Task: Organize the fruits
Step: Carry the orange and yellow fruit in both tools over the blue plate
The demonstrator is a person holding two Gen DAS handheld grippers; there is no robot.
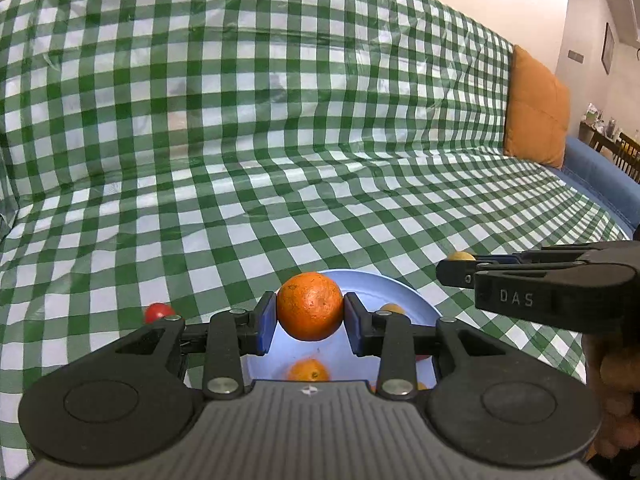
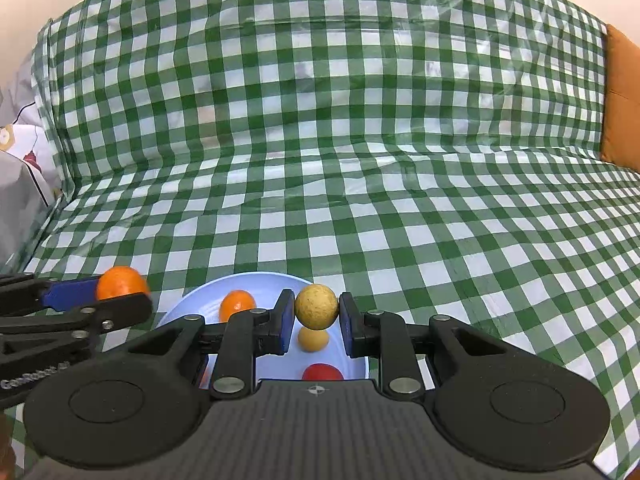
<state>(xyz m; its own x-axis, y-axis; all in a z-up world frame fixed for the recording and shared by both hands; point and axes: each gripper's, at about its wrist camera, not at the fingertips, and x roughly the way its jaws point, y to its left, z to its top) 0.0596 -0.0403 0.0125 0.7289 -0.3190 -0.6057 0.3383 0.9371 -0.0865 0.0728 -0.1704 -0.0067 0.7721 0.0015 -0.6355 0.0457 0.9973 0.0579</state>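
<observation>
the left gripper [image 1: 310, 322] was clamped on a large round orange fruit [image 1: 310, 306], blue pads pressed to both sides, held above the pale blue round plate [image 1: 408, 292]. the right gripper [image 2: 317, 322] was closed on a small round yellow-tan fruit [image 2: 317, 306], also above that plate [image 2: 192, 304]. in the plate lay a smaller orange fruit [image 2: 237, 305], a yellow fruit [image 2: 313, 339] and a red fruit [image 2: 322, 372]. another small red round fruit [image 1: 159, 312] sat on the green-and-white checked cloth [image 1: 280, 140], left of the plate. an orange cushion [image 1: 536, 108] stood at the cloth's right edge.
</observation>
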